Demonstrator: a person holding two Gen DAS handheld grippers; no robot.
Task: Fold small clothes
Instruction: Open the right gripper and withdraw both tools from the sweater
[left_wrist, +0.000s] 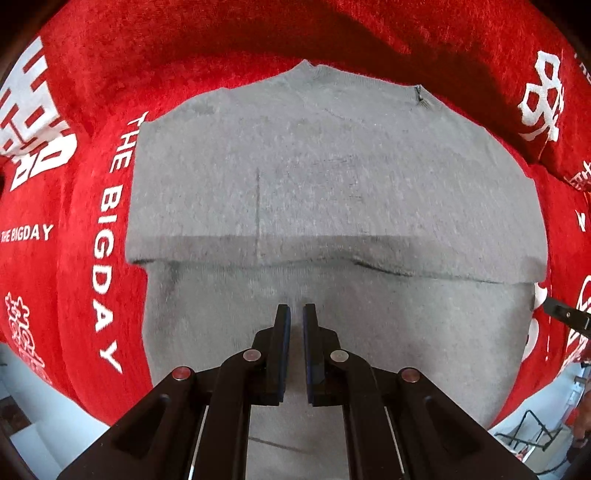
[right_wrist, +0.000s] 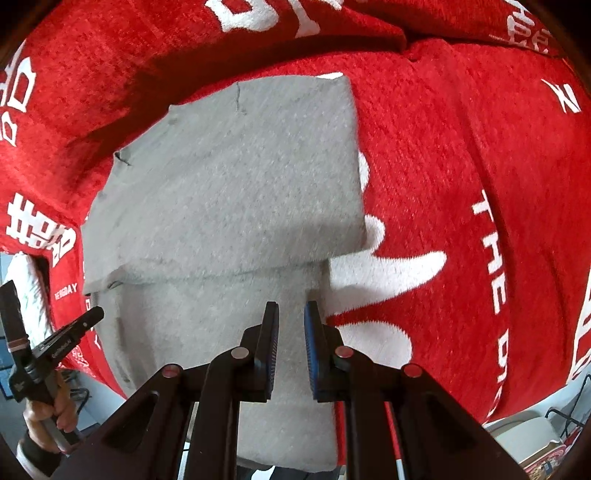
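Two grippers: both hang over one grey garment, neither pinching anything.
Grey garment (left_wrist: 325, 177): lies folded on the red cover, filling the middle of the left wrist view; a folded upper layer ends in a straight edge across the frame centre, with a lower layer running down beneath the fingers.
Left gripper (left_wrist: 296, 314): low centre of its own view, jaws pressed nearly together with a thin slit between the pads, nothing in them; it hangs above the lower layer.
Right gripper (right_wrist: 291, 314): low centre of its view, jaws a narrow gap apart, empty, over the garment's lower right edge.
Red cover (left_wrist: 85, 258): plush cloth with white lettering, surrounding the garment on all sides.
Person's hand (right_wrist: 55, 410): lower left of the right wrist view, gripping the other tool's handle.
Containers: none seen.
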